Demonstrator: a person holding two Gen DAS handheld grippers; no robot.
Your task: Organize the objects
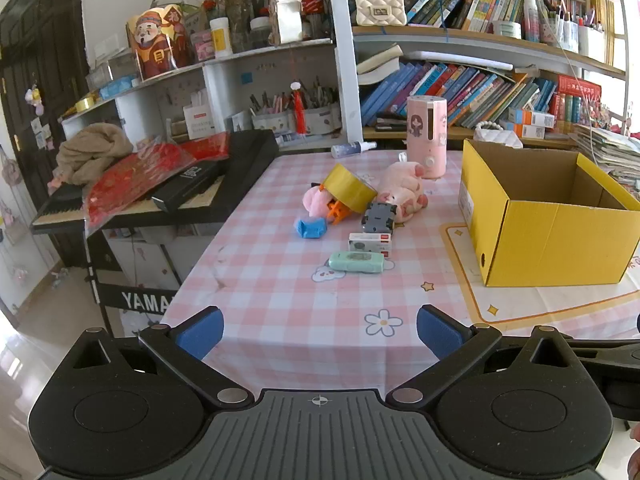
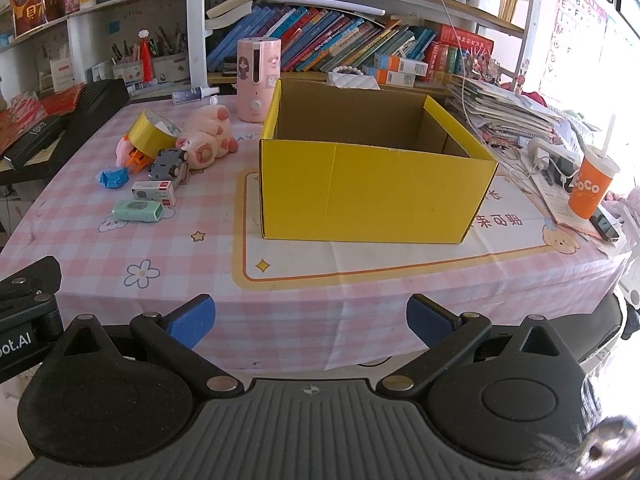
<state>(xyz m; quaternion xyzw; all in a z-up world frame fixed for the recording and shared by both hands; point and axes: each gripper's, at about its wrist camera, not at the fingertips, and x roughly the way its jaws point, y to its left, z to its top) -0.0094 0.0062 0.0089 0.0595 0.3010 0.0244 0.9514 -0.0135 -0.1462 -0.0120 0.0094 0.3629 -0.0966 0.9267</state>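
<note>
An open yellow cardboard box (image 2: 372, 188) (image 1: 552, 240) stands empty on the pink checked tablecloth (image 1: 280, 300). Left of it lies a cluster: a yellow tape roll (image 1: 349, 189) (image 2: 154, 130), a pink plush pig (image 1: 402, 190) (image 2: 208, 136), a grey toy car (image 1: 378, 216) (image 2: 168, 165), a blue crumpled piece (image 1: 310, 227) (image 2: 113, 178), a small white box (image 1: 370, 243) (image 2: 154, 192) and a mint green case (image 1: 356, 262) (image 2: 138, 210). My left gripper (image 1: 320, 330) is open at the table's near edge, well short of the cluster. My right gripper (image 2: 310, 320) is open before the box, holding nothing.
A pink cylinder device (image 1: 427, 136) (image 2: 258, 80) and a spray bottle (image 1: 354, 148) stand at the table's back. A keyboard (image 1: 160, 196) with red bags sits left. An orange cup (image 2: 592, 188), cables and paper stacks crowd the right. Bookshelves (image 2: 340, 36) rise behind.
</note>
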